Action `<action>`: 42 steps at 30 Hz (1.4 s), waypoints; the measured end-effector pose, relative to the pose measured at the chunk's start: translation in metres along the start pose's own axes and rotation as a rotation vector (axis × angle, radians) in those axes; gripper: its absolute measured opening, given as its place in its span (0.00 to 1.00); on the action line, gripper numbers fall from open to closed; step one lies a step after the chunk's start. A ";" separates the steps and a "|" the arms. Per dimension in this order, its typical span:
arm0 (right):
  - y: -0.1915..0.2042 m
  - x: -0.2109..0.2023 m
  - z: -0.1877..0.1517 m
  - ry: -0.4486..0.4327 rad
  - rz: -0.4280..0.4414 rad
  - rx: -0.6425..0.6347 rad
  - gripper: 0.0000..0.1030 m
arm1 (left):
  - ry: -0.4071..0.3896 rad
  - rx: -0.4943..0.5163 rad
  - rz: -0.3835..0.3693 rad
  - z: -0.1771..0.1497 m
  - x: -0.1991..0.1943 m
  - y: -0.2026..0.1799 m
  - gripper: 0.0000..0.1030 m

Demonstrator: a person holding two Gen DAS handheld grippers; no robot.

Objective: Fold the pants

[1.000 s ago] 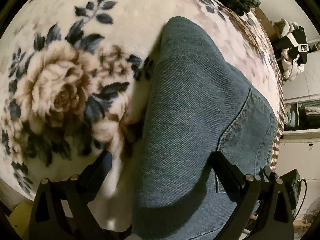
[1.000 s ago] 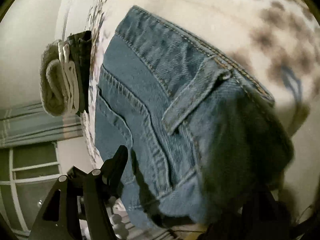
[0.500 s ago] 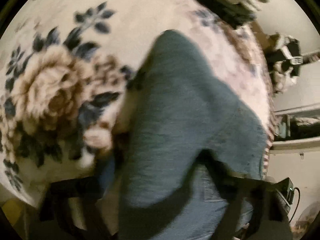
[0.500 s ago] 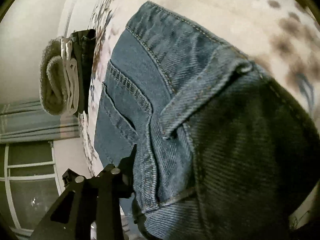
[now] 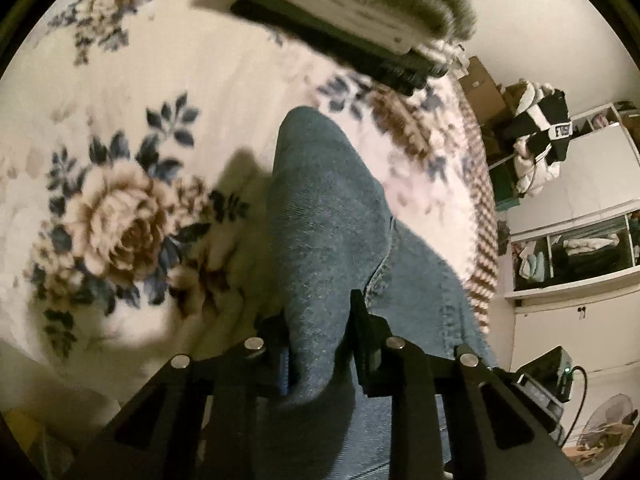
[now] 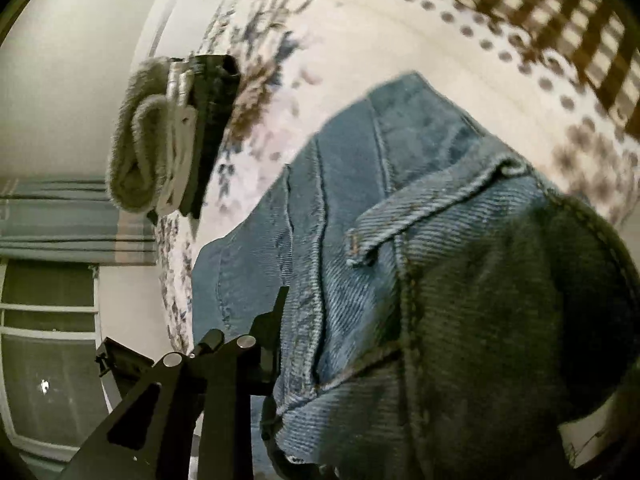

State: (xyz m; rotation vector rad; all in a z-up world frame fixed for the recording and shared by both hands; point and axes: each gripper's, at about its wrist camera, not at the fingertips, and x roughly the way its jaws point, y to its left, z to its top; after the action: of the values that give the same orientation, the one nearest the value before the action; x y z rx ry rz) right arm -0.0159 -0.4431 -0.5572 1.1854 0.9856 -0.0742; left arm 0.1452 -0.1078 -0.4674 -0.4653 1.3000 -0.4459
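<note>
Blue denim pants (image 5: 324, 208) lie on a cream floral blanket (image 5: 120, 128). My left gripper (image 5: 318, 320) is shut on a fold of the denim, which rises between its fingers, lifted off the blanket. In the right wrist view the pants' waistband with a belt loop (image 6: 420, 216) fills the frame. My right gripper (image 6: 340, 340) is shut on the waistband end; only its left finger (image 6: 276, 320) shows, the other is hidden by denim.
A stack of folded clothes (image 5: 360, 12) sits at the far side of the blanket, also in the right wrist view (image 6: 168, 140). Shelves and a cabinet (image 5: 580, 220) stand beyond the bed's right edge. A window (image 6: 44, 340) is at left.
My left gripper closed on the denim fold and lifted it. My right gripper closed on the waistband and raised it; both views pulled back from the blanket.
</note>
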 end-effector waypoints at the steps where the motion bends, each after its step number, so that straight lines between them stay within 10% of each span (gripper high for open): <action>1: 0.006 -0.004 0.000 0.003 0.005 -0.008 0.27 | -0.003 -0.002 -0.005 0.003 -0.007 -0.004 0.20; 13: 0.117 -0.059 0.025 -0.017 0.071 -0.108 0.26 | -0.094 0.042 -0.014 0.064 -0.097 -0.073 0.20; 23: 0.290 -0.076 0.104 -0.105 0.131 -0.241 0.26 | -0.237 0.046 -0.084 0.195 -0.163 -0.121 0.20; 34: 0.433 0.044 0.219 -0.147 0.144 -0.281 0.26 | -0.277 0.021 -0.083 0.392 -0.125 -0.098 0.20; 42: 0.426 0.174 0.273 -0.099 0.078 -0.264 0.27 | -0.166 -0.020 0.030 0.447 -0.030 -0.035 0.21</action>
State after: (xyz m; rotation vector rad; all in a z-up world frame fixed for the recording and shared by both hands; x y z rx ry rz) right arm 0.4769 -0.4060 -0.3521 0.9672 0.8339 0.0572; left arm 0.5737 -0.0862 -0.3324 -0.4887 1.1500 -0.3618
